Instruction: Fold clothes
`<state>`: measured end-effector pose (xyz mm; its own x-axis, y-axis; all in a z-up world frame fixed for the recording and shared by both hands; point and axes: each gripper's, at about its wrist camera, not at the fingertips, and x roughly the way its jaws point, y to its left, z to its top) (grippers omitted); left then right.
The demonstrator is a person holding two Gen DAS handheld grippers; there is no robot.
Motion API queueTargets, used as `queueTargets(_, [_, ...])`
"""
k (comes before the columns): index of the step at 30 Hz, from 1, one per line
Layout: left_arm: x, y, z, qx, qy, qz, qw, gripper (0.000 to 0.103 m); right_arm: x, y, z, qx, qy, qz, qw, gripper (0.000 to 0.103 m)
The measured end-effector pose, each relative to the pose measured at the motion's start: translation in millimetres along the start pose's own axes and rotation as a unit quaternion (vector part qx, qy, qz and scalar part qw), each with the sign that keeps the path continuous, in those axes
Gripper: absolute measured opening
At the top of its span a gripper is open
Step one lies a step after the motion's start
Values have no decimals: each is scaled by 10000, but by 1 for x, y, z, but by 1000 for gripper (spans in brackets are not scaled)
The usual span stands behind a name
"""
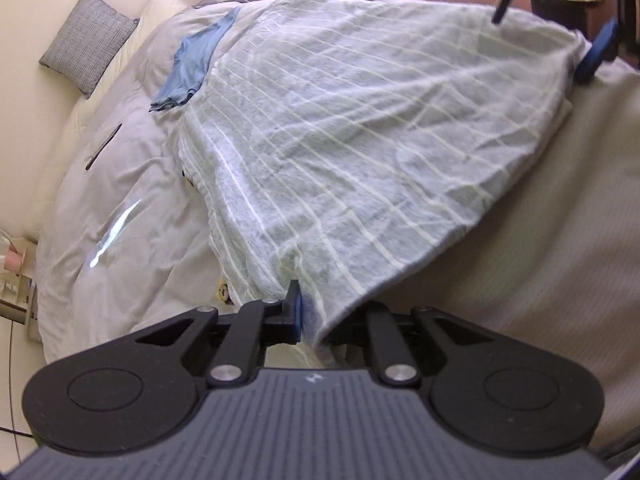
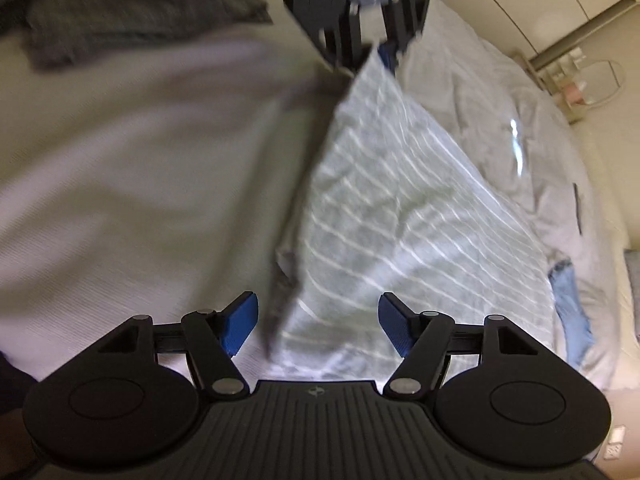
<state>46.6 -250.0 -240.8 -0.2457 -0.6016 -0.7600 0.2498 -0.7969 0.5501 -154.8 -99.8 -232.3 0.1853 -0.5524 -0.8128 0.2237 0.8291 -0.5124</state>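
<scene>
A pale grey-green garment with white stripes (image 1: pixel 360 140) lies spread on the bed and also shows in the right wrist view (image 2: pixel 400 220). My left gripper (image 1: pixel 308 312) is shut on its near corner, with one blue pad showing beside the cloth; it also appears at the top of the right wrist view (image 2: pixel 380 52). My right gripper (image 2: pixel 318 320) is open, its blue pads (image 2: pixel 240 320) wide apart on either side of the garment's other corner, which hangs between them unheld. It shows at the far right in the left wrist view (image 1: pixel 592 56).
A blue garment (image 1: pixel 192 64) lies on the grey duvet (image 1: pixel 132 184) beyond the striped one. A checked cushion (image 1: pixel 86 40) leans at the headboard. A dark grey cloth (image 2: pixel 120 4) lies on the white sheet (image 2: pixel 140 180). A bedside shelf (image 2: pixel 576 84) stands far right.
</scene>
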Motion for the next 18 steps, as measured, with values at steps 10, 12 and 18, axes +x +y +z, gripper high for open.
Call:
queueTargets(10, [1, -20, -1, 778, 158, 204, 9966, 10, 9, 2, -19, -537, -110, -465, 9974, 21])
queueTargets(12, [0, -20, 0, 806, 187, 199, 9964, 10, 3, -8, -20, -312, -108, -324, 9989, 11])
queueTargets(18, [-9, -4, 11, 682, 204, 315, 9970, 9, -22, -51, -17, 672, -278, 172, 9972, 9])
